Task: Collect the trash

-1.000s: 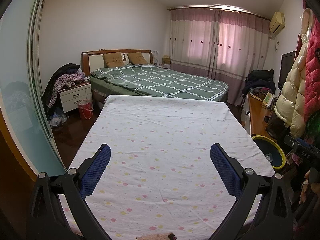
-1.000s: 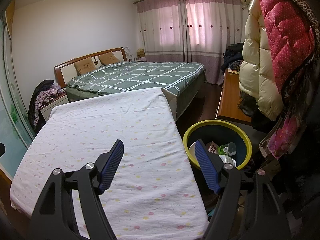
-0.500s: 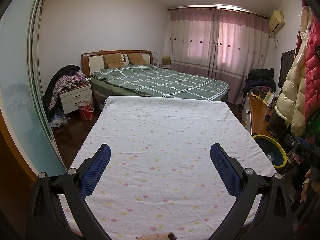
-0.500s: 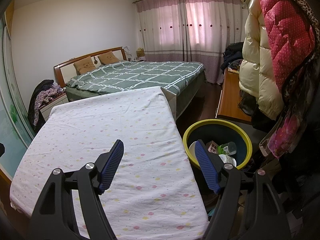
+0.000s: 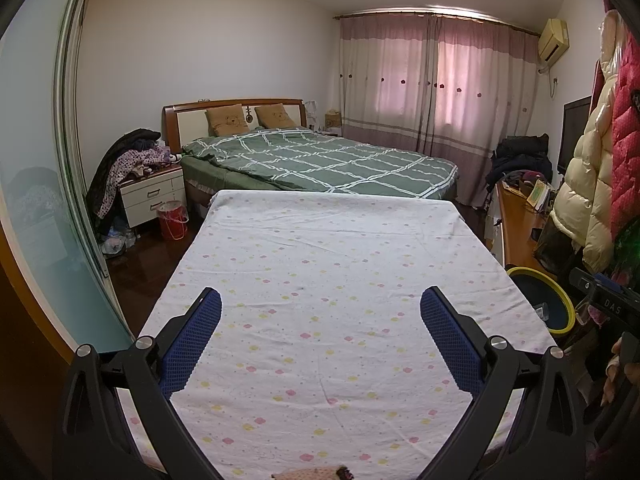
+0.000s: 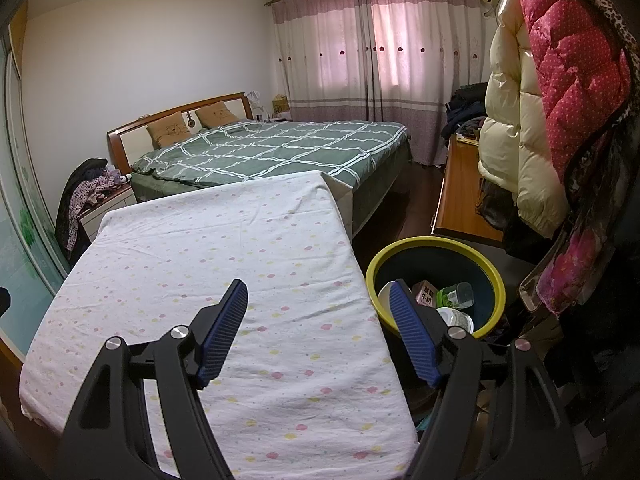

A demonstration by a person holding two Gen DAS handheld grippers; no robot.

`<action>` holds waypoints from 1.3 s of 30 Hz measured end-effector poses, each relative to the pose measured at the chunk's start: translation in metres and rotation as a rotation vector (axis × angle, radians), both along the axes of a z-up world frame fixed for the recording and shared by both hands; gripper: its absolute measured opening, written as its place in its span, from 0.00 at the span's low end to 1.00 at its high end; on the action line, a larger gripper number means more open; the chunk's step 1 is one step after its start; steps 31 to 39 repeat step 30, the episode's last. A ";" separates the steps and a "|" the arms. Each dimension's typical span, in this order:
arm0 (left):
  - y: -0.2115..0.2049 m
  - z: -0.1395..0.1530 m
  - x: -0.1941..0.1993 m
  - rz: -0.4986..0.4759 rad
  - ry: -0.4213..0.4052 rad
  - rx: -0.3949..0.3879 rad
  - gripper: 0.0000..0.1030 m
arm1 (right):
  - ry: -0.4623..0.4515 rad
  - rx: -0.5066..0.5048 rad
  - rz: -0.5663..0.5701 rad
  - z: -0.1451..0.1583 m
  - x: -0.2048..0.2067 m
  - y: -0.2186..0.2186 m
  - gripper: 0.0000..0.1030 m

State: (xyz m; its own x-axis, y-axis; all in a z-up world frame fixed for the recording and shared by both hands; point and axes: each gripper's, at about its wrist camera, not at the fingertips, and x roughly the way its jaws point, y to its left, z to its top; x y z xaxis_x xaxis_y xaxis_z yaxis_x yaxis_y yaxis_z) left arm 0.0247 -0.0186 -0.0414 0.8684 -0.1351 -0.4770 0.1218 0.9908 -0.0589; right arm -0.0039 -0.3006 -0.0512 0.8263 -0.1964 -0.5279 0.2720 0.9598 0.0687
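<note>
A dark bin with a yellow rim stands on the floor at the right side of a table covered in a white flowered cloth. Inside the bin lie a pink carton, a green-labelled plastic bottle and white containers. My right gripper is open over the table's right edge, its right finger in front of the bin. My left gripper is open above the cloth, nothing between its blue pads. The bin shows at the right in the left wrist view.
A green checked bed lies beyond the table, with a nightstand piled with clothes and a red bucket to its left. Puffy coats hang at the right above a wooden desk. A sliding glass door is on the left.
</note>
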 end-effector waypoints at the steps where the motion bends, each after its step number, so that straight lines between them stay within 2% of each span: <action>1: 0.000 0.000 0.000 0.000 0.000 0.000 0.95 | 0.000 -0.001 0.000 -0.001 0.000 0.000 0.68; 18: -0.001 -0.005 0.005 0.012 0.010 0.014 0.95 | 0.008 0.004 0.000 -0.006 0.002 0.002 0.68; 21: -0.002 -0.003 0.011 -0.005 -0.010 0.010 0.95 | 0.013 0.009 0.019 -0.007 0.008 0.003 0.68; 22: -0.003 -0.003 0.016 -0.004 -0.010 0.010 0.95 | 0.014 0.016 0.032 -0.005 0.014 0.001 0.71; 23: -0.002 -0.005 0.031 -0.005 0.008 0.007 0.95 | 0.015 0.034 0.052 -0.004 0.022 -0.001 0.79; 25: -0.002 -0.013 0.057 -0.016 0.068 -0.002 0.95 | 0.017 0.052 0.072 -0.005 0.040 -0.002 0.88; 27: -0.002 -0.032 0.096 -0.011 0.144 0.015 0.95 | 0.058 0.021 0.078 -0.014 0.072 0.003 0.92; 30: -0.003 -0.065 0.149 0.037 0.218 0.099 0.95 | 0.138 0.042 0.141 -0.039 0.121 0.013 0.93; 39: -0.003 -0.065 0.149 0.037 0.218 0.099 0.95 | 0.138 0.042 0.141 -0.039 0.121 0.013 0.93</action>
